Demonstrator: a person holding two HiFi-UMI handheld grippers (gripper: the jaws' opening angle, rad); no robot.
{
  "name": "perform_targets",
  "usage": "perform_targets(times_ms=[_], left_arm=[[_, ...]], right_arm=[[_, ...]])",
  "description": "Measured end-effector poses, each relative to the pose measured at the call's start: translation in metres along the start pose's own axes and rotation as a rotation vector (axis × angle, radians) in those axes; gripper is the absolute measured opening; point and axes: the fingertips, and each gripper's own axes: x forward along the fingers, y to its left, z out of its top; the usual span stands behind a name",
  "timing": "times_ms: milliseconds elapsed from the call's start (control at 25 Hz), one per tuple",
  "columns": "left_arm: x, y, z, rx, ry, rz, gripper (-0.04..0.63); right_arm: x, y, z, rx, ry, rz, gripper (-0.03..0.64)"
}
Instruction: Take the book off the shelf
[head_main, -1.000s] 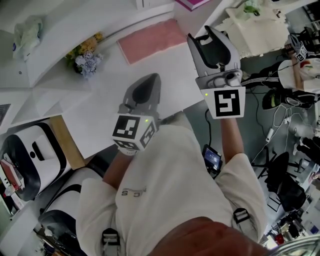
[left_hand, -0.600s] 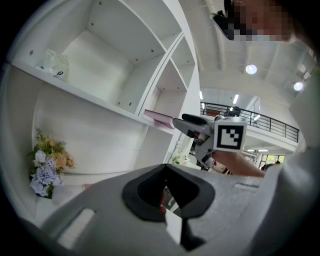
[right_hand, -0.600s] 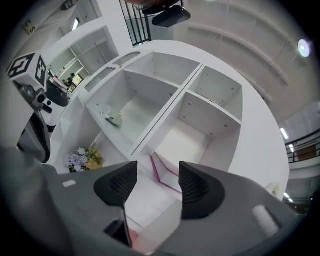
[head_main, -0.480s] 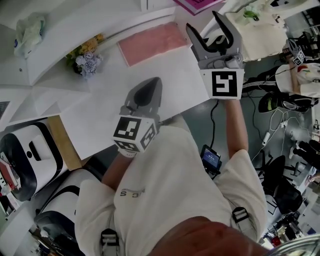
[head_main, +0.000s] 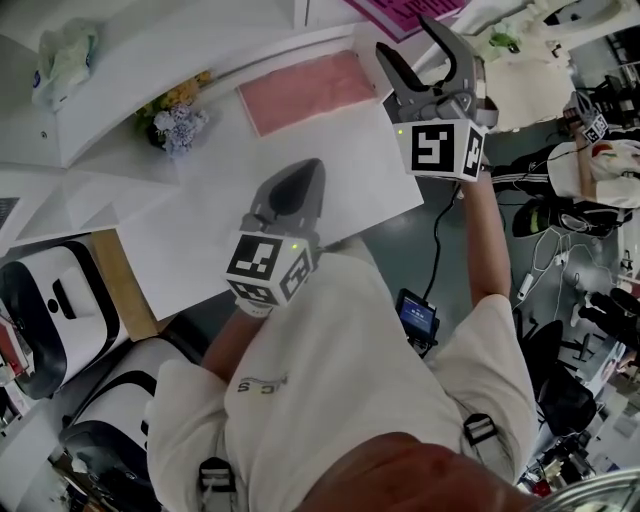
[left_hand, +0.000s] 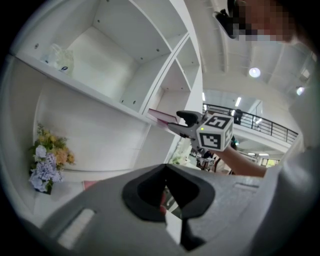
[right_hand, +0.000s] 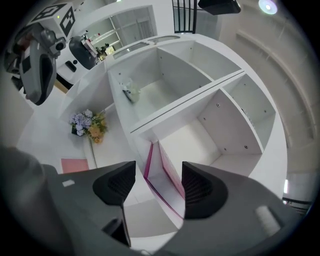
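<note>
The white shelf (right_hand: 200, 92) fills the back, split into open compartments, and the white tabletop (head_main: 300, 190) runs along its foot. A pink mat (head_main: 305, 88) lies at the tabletop's back edge, against the shelf. The magenta book (right_hand: 170, 182) stands in a lower compartment, up against that compartment's left wall and just under the long shelf board. The right gripper (head_main: 412, 45) is held level at the front edge of that compartment; its jaws have just been opening and stand released, wide apart, with the book's edge showing in the gap and neither pad pressing on it. The left gripper (head_main: 308, 170) hangs over the middle of the tabletop, clenched on nothing. A small bunch of flowers (head_main: 175, 120) sits at the back edge, left of the mat. A crumpled bag (head_main: 62, 55) lies in an upper compartment
</note>
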Motion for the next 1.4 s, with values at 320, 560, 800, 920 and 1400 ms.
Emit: perform_targets(times_ms=[320,560,800,920,1400], left_arm=[[0.000,0.008,0.001,-0.009,0.001,0.014,-0.003],[-0.004,0.009,0.002,-0.013,0.000,0.017,-0.003],[-0.007,0.009,-0.001,-0.016,-0.003,0.019,-0.003],[-0.009,0.008,-0.001,-0.019,-0.007,0.019,-0.003],[-0.018,0.000,-0.010,-0.031,0.000,-0.002,-0.003]], right_arm=[[0.021,0.004,-0.015,-0.210,0.053,-0.028,0.276],[0.027,-0.001,-0.016,-0.275,0.073,-0.062,0.183],[0.025,0.004,-0.015,-0.341,0.086,-0.074,0.166],[0.021,0.004,-0.013,-0.344,0.076,-0.089,0.164],[-0.020,-0.016,0.007,-0.255,0.051,-0.170,0.152]])
